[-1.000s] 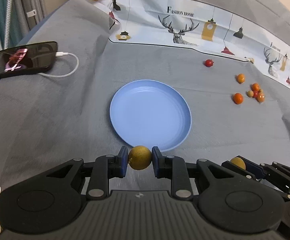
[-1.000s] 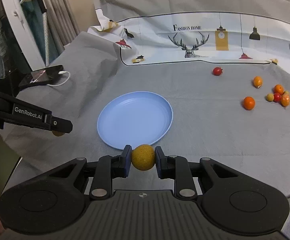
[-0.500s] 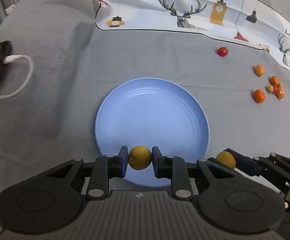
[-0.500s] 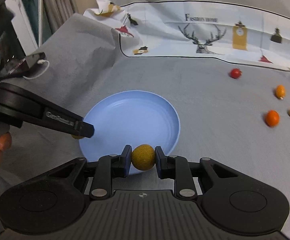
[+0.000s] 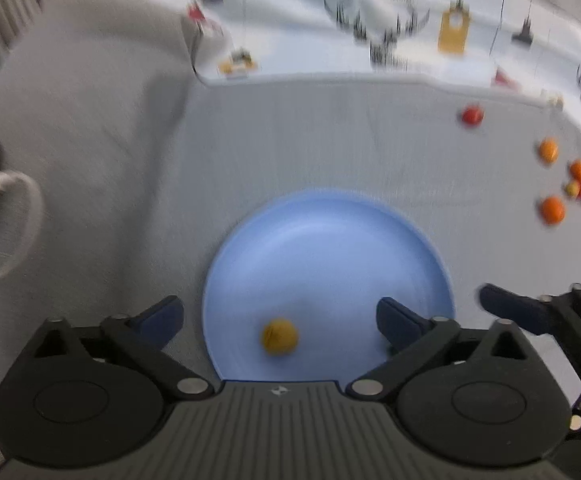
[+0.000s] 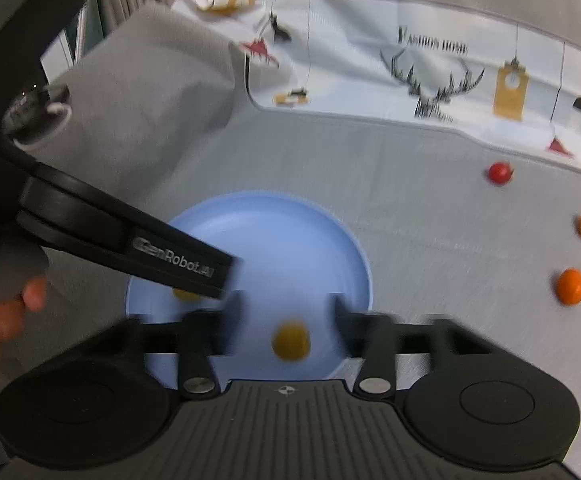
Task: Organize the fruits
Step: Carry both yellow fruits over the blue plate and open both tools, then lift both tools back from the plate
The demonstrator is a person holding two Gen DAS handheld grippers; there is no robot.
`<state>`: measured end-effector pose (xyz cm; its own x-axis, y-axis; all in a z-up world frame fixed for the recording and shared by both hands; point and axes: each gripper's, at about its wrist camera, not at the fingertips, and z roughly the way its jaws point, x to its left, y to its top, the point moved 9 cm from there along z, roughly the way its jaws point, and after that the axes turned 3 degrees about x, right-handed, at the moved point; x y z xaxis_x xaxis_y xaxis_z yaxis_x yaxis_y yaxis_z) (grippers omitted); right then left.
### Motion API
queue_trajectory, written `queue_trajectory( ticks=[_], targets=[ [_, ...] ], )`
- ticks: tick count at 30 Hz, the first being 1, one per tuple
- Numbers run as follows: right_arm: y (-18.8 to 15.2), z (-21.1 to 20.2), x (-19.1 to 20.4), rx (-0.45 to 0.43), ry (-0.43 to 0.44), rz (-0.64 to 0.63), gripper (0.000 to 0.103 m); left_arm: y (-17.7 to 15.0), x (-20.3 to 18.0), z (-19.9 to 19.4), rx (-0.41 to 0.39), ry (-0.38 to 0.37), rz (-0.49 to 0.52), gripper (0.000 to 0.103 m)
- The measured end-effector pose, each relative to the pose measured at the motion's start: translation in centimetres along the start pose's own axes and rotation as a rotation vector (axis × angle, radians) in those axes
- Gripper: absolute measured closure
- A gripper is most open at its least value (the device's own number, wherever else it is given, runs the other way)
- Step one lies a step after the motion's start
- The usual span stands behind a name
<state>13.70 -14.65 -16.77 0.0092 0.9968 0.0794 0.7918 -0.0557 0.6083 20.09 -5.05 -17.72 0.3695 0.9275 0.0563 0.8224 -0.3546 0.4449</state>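
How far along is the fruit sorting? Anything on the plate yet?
Done: two yellow fruits are over the blue plate, one between the left gripper fingers, one between the right gripper fingers. In hand: nothing gripped; both jaws are opening, pads clear of the fruit. Left: the red fruit and the orange ones remain loose on the grey cloth.

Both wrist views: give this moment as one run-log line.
left gripper: opening, yellow fruit free on plate | right gripper: opening, second fruit free over plate | loose fruits on cloth
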Motion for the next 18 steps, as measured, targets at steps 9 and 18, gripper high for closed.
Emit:
queue_trajectory(
  ticks=[9,18],
  targets=[
    [-2.9,-6.7,0.7,0.026,-0.004,0.005,0.007,-5.2,0.4,-5.9,0.060,0.082,0.041,0.000],
    [-6.1,-14.2,1.9,-0.019,-0.047,0.105,0.002,-10.8,1.5,-12.0,0.054,0.099,0.011,0.000]
  ],
)
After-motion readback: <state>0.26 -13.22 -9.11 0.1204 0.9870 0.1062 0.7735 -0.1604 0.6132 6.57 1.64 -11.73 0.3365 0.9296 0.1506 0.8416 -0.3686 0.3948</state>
